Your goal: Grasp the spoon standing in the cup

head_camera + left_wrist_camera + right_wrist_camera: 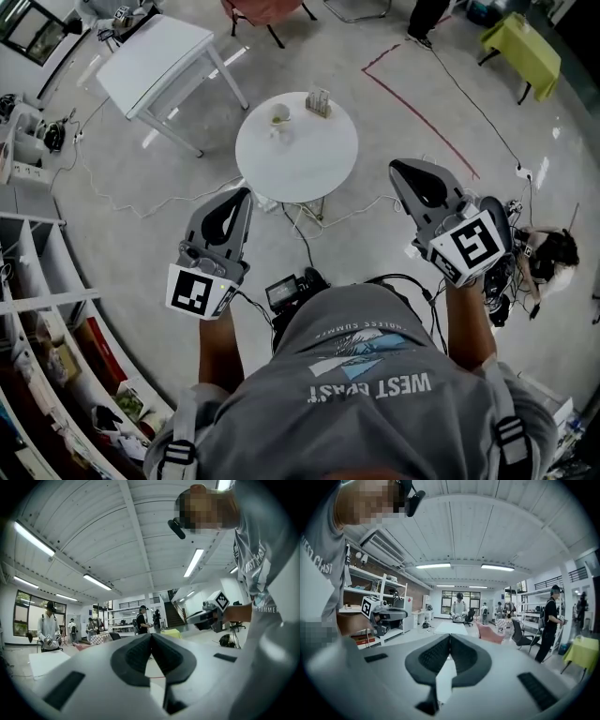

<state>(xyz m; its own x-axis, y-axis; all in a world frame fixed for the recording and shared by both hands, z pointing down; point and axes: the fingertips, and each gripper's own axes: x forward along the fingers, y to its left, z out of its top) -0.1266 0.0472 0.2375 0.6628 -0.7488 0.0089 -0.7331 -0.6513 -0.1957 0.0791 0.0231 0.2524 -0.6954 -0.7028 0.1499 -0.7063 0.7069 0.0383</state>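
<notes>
The cup point(279, 116) stands upper centre of the frame on the round tabletop point(309, 159); its spoon is too small to make out. Well short of it, the left gripper point(239, 202) and right gripper point(405, 173) are pressed together and empty, apparently just being carried, the reach not yet begun.

My head camera looks steeply down past my shoulders onto my left hand-held gripper point(242, 199), my right hand-held gripper point(401, 174) and the round surface point(309, 164), small at upper centre. Each gripper camera rides close behind its own jaws, facing level across the room, and catches the other hand-held gripper at mid-height near the frame's side.
</notes>
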